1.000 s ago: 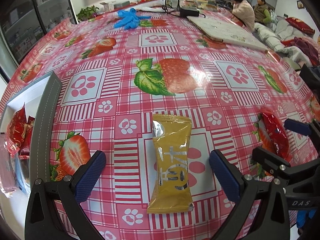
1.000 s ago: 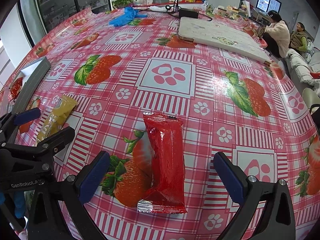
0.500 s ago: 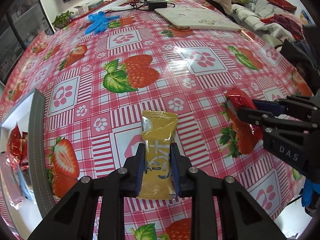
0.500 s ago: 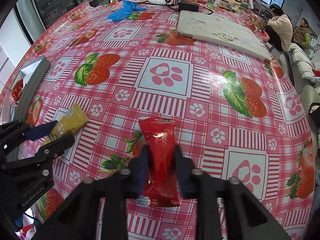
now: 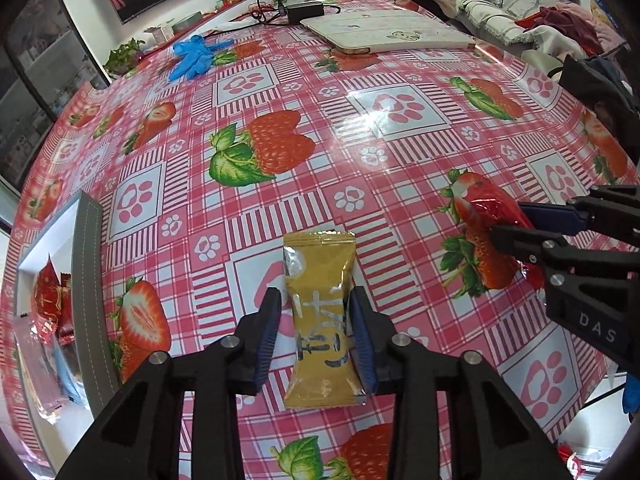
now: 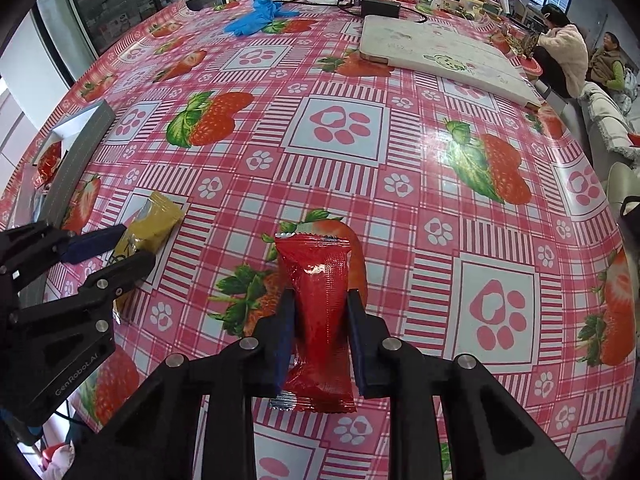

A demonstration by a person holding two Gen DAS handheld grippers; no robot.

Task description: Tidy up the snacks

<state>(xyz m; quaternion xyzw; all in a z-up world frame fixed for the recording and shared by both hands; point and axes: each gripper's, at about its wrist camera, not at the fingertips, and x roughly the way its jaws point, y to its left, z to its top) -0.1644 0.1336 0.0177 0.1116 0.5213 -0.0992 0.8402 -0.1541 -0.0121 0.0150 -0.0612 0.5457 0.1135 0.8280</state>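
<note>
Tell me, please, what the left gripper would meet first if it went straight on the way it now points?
Nothing close. The left gripper, shut on the yellow snack packet, points across bare tablecloth. The white board lies far ahead, slightly right; whether it sits on that line is hard to judge.

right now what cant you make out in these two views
- Left wrist view: tray contents, cut off by the frame edge and its grey wall.
- Left wrist view: red packet near end, hidden by the right gripper.
- Right wrist view: yellow packet lower half, behind the left gripper.
</note>
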